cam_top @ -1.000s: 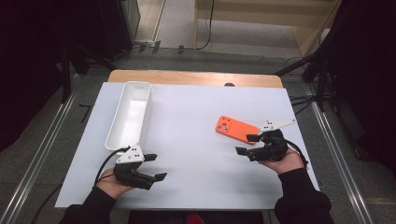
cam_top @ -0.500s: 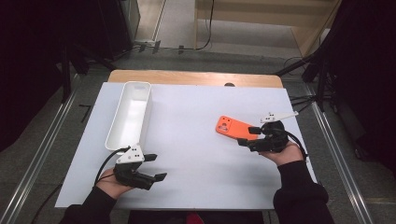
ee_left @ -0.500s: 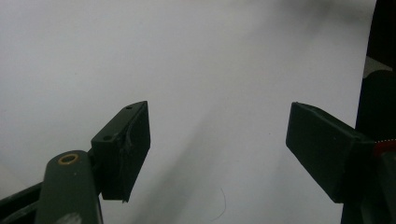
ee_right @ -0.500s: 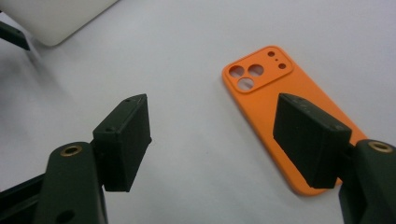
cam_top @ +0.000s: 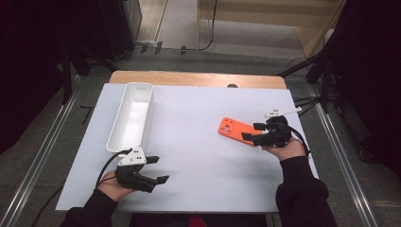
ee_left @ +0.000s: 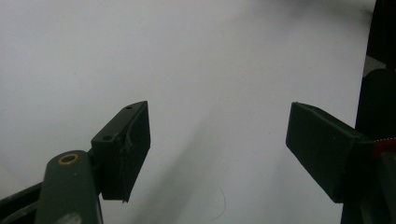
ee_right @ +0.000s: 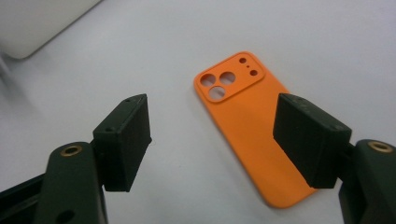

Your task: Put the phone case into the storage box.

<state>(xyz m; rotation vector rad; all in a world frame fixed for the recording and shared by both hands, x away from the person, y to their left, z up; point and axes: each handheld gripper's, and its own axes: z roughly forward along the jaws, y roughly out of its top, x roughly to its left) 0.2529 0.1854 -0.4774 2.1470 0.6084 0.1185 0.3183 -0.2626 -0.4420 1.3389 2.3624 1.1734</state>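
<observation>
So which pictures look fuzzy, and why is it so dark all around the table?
High view: light falls on the white table, the room around it stays dark, and the orange phone case looks slightly soft. Left gripper view: the jaws are a bit blurry and throw a faint grey shadow. Right gripper view: the case is fairly sharp, while the jaws are softer.

Both tongs gape empty, the left tongs [cam_top: 158, 169] low near the person, the right tongs [cam_top: 253, 132] farther out.
</observation>
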